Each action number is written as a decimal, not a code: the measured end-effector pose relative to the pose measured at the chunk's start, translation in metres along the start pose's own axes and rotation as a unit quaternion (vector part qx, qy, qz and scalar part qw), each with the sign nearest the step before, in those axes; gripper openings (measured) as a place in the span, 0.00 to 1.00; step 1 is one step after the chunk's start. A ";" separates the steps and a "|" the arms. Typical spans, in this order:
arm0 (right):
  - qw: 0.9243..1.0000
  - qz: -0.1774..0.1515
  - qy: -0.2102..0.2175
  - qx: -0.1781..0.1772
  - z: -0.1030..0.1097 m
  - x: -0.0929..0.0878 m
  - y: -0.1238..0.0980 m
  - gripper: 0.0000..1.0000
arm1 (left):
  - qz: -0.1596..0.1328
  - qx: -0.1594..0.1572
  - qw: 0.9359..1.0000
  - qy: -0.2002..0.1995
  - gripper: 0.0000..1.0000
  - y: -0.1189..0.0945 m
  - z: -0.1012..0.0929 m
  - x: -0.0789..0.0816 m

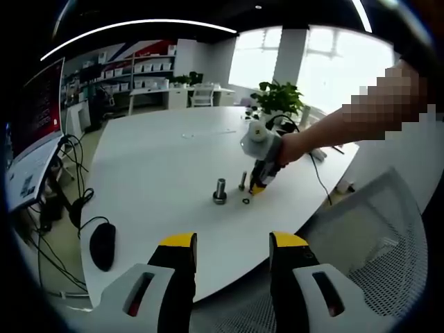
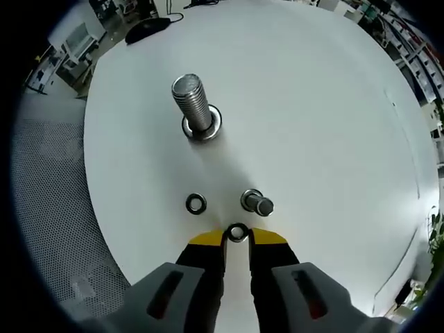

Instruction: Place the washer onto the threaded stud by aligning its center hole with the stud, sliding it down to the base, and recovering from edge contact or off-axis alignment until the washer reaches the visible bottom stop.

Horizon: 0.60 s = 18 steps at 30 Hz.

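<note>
Two threaded studs stand upright on the white counter: the large stud farther out with a washer around its base, and the small stud close to the right gripper. The right gripper's yellow-tipped jaws are nearly closed on a small washer held at their tips, low over the counter and just beside the small stud. A second washer lies flat to the left of that stud, apart from it. Much bare counter remains around the parts, and its curved edge runs close on the left side, beside a mesh chair. In the left gripper view the left gripper hangs off the counter's near edge with its jaws apart, holding nothing, and a black mouse lies near that edge. No writing is readable.
</note>
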State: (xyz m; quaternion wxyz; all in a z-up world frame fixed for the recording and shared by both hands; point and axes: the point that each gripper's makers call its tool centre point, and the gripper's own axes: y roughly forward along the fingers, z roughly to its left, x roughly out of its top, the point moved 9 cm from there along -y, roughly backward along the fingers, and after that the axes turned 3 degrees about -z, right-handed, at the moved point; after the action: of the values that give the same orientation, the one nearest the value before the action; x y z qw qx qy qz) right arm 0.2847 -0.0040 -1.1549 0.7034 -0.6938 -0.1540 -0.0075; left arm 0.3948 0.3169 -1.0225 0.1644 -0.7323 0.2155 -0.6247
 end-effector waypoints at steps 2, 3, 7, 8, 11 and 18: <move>1.000 0.004 -0.005 0.001 0.005 0.003 0.000 0.14 | 0.000 -0.001 1.000 0.000 0.40 0.000 -0.001 0.000; 1.000 0.010 -0.017 -0.004 0.010 0.004 -0.001 0.14 | -0.001 -0.001 1.000 0.000 0.40 0.000 -0.001 0.000; 1.000 0.008 -0.013 -0.017 0.011 -0.001 -0.002 0.14 | 0.000 -0.001 1.000 -0.001 0.40 0.001 0.001 -0.001; 1.000 0.003 -0.008 -0.020 0.011 -0.002 -0.002 0.14 | 0.000 -0.001 1.000 -0.001 0.40 0.000 0.001 -0.001; 1.000 -0.010 0.003 -0.021 0.011 -0.004 -0.003 0.13 | 0.000 -0.002 1.000 -0.001 0.40 0.000 0.000 0.000; 0.999 -0.024 0.024 -0.026 0.012 -0.003 -0.005 0.13 | 0.000 -0.003 1.000 -0.002 0.40 0.000 0.000 0.000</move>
State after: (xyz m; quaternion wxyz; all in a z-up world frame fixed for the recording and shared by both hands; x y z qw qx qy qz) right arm 0.2782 0.0066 -1.1512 0.6883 -0.7076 -0.1532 -0.0450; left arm 0.3943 0.3173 -1.0226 0.1621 -0.7340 0.2171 -0.6228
